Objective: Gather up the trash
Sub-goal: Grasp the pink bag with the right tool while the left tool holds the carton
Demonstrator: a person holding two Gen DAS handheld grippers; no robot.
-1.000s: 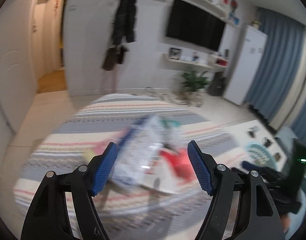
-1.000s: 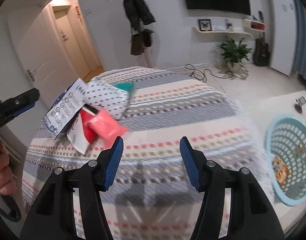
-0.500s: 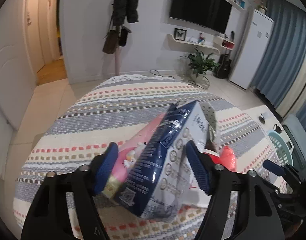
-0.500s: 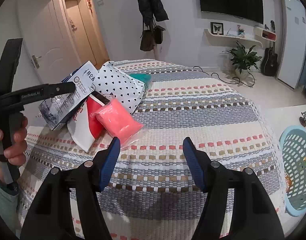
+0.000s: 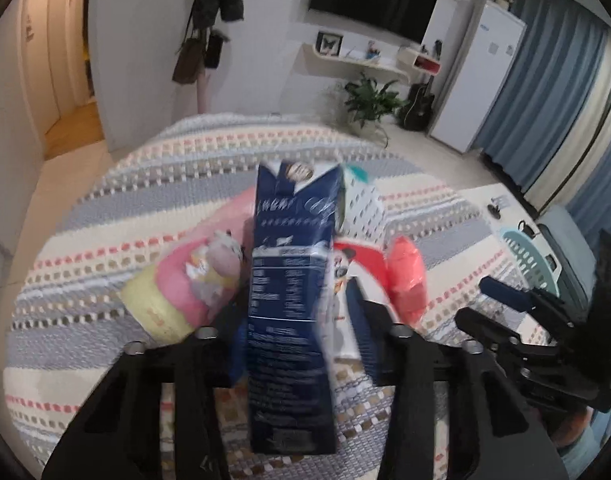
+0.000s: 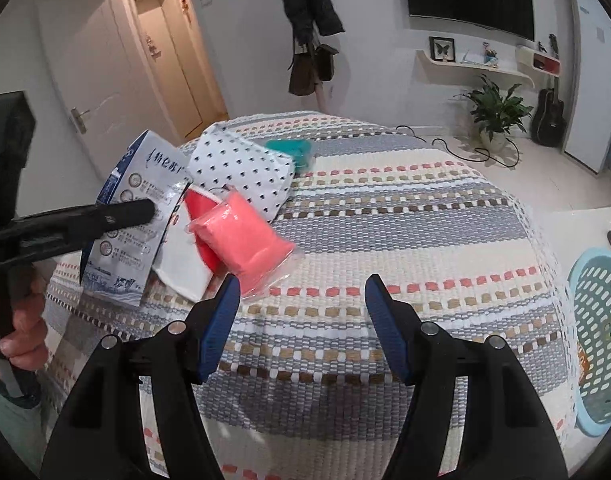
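My left gripper (image 5: 297, 332) is shut on a dark blue and white milk carton (image 5: 291, 280), held above the striped table. The carton (image 6: 139, 216) and left gripper (image 6: 105, 220) also show at the left of the right wrist view. A pink packet (image 6: 245, 236), a red and white wrapper (image 6: 189, 268), a white dotted bag (image 6: 241, 172) and a teal piece (image 6: 291, 148) lie on the table. A pink and yellow wrapper (image 5: 173, 292) lies left of the carton. My right gripper (image 6: 301, 308) is open and empty, just right of the pink packet.
The table has a striped woven cloth (image 6: 385, 220). A light blue basket (image 6: 597, 332) with some trash stands on the floor at the right; it also shows in the left wrist view (image 5: 529, 252). A coat rack, plant and guitar stand by the far wall.
My left gripper has closed on the milk carton and lifted it upright. My right gripper has moved closer to the pink packet.
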